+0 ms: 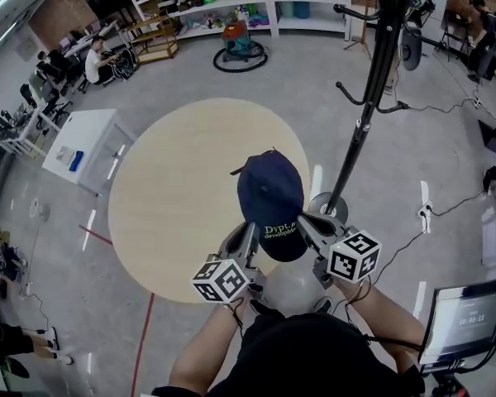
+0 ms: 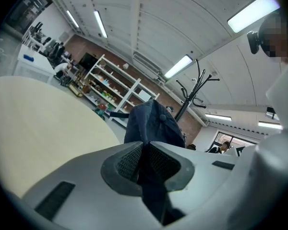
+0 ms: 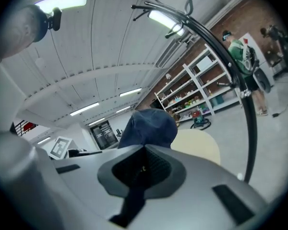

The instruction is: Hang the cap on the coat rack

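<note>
Left gripper (image 1: 246, 246) and right gripper (image 1: 306, 224) are each clamped on the cap (image 1: 269, 195), one at either side of its rim. That spreads it open in the air over the table (image 1: 174, 188) edge, just beside the rack (image 1: 370, 106), likely ready to lift onto it.

My head view looks steeply down; both gripper views face nearly level, close behind the shared cap (image 1: 270, 197).

cap (image 1: 270, 197) — navy, white lettering on the side toward the frame's bottom, crown up, we log it lifted at centre | coat rack (image 1: 365, 106) — black pole, curved hooks, upright, upper right, just beside cap
</note>
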### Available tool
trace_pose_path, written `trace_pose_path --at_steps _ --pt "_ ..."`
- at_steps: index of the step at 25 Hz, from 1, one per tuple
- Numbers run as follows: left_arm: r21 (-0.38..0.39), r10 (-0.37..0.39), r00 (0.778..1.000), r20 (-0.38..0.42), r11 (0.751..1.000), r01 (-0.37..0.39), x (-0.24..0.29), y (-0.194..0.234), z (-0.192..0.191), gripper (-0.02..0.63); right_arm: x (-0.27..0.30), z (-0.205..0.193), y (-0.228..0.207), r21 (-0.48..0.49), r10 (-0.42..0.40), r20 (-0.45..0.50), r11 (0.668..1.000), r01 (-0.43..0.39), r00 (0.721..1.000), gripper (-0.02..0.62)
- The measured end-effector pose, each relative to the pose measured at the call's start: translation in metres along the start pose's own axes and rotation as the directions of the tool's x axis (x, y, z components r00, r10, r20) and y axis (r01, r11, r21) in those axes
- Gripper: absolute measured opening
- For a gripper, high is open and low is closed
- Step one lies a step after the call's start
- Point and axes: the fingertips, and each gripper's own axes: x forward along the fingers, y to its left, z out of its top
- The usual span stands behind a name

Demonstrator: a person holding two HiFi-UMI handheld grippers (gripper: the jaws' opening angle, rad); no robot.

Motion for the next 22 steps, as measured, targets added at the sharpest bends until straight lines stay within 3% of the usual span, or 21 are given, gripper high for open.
trace_pose_path --at_steps 8,16,22 --pt "0.130 -0.130 0.987 0.097 0.985 0.117 0.019 -0.087 0.024 0.048 -0.062 0.060 -0.007 -0.090 0.013 0.158 0.996 0.001 0.987 0.008" --pt "0.226 -0.259 0.952 0.160 0.949 0.220 0.034 -0.180 0.037 0.048 -0.134 0.121 -0.013 -0.187 0.025 0.279 0.982 0.029 0.960 0.008" --pt "0.297 -0.337 0.927 0.166 0.913 0.279 0.035 -0.223 0.034 0.049 -0.174 0.139 -0.012 -0.241 0.025 0.358 0.968 0.067 0.933 0.008"
